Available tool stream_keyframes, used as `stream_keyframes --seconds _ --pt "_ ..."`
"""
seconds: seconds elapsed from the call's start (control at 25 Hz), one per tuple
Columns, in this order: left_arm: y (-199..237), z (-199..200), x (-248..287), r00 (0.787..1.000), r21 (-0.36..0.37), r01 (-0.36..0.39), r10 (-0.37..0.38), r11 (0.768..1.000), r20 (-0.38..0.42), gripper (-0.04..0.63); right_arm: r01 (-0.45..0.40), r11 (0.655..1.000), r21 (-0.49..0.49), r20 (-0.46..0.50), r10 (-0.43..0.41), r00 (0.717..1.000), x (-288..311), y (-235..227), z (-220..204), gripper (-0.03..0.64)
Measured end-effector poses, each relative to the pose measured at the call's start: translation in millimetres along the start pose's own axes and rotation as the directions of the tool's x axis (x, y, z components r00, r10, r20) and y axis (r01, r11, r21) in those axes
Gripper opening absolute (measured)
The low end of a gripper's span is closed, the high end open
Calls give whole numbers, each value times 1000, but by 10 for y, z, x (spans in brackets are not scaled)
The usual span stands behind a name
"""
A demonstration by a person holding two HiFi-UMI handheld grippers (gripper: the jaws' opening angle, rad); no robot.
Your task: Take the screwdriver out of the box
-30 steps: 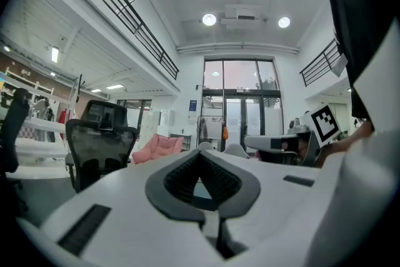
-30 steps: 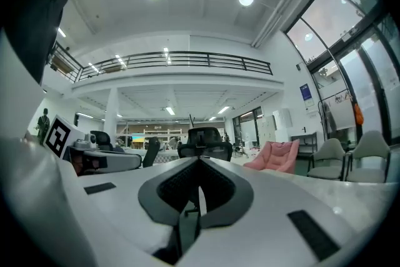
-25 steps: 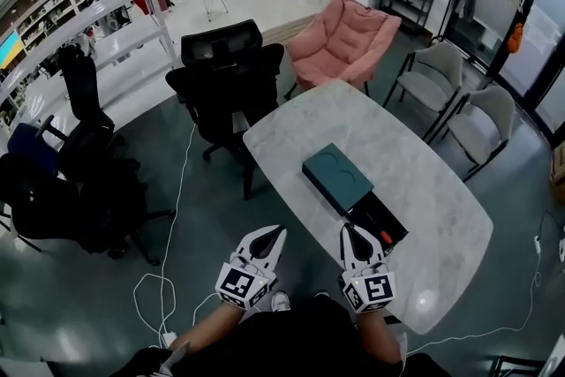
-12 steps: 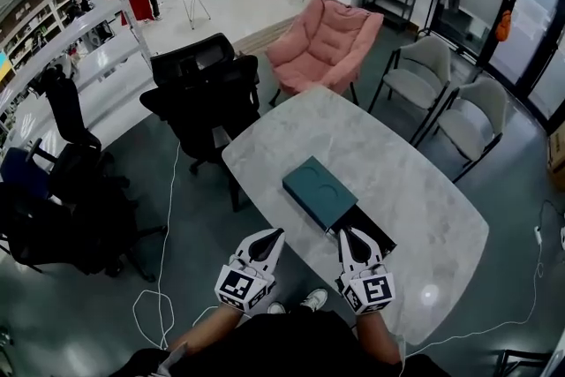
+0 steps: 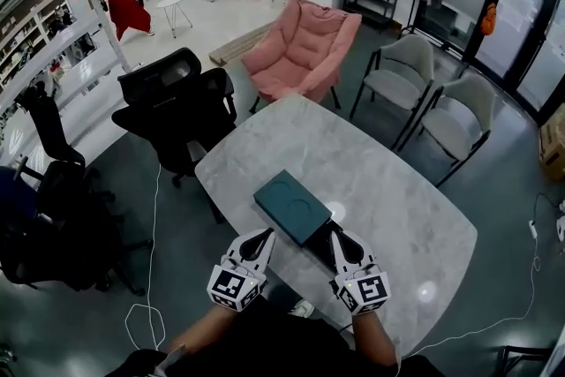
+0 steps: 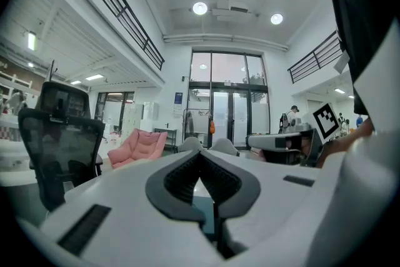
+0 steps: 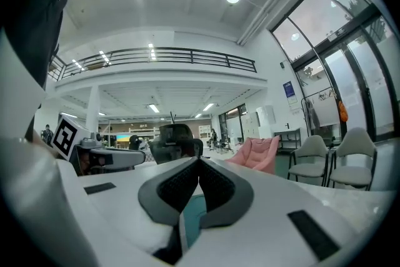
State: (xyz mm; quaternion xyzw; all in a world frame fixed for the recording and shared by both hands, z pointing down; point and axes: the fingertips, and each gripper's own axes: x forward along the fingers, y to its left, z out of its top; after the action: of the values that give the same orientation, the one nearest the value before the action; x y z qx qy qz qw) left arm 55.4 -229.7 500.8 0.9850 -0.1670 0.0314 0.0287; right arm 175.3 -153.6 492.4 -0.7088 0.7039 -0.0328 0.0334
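Head view, left to right: the left white two-jaw gripper point(image 5: 267, 235) hovers at the near edge of the white marble oval table point(image 5: 397, 190), its jaws pressed together on nothing. Just beside its tips lies the teal rectangular box point(image 5: 291, 206), with its black drawer point(image 5: 319, 234) open toward the right white gripper point(image 5: 336, 237), which is likewise clenched and empty. The screwdriver cannot be made out.

The table point(image 5: 388, 190) is glossy marble-look stone, the box point(image 5: 291, 206) matt teal, the armchair point(image 5: 300, 49) soft pink cloth.
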Motion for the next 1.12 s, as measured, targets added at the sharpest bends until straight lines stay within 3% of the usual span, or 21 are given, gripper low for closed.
stream_keyframes --seconds 0.16,0.44,0.88,1.12 --pt "-28 11 153 1000 -43 18 -18 999 0 6 38 999 3 -12 -38 999 -61 -205 -33 23" --pt "-48 -68 524 995 -32 101 -102 994 -25 5 141 989 40 -62 -139 988 -131 -469 -256 23" --pt "-115 -110 937 963 -11 269 -269 963 -24 6 322 947 -7 -109 -321 941 -324 -725 -469 23" --pt "-164 -166 975 942 33 335 -333 942 -49 5 290 955 -65 -249 -297 922 -400 -794 -805 23"
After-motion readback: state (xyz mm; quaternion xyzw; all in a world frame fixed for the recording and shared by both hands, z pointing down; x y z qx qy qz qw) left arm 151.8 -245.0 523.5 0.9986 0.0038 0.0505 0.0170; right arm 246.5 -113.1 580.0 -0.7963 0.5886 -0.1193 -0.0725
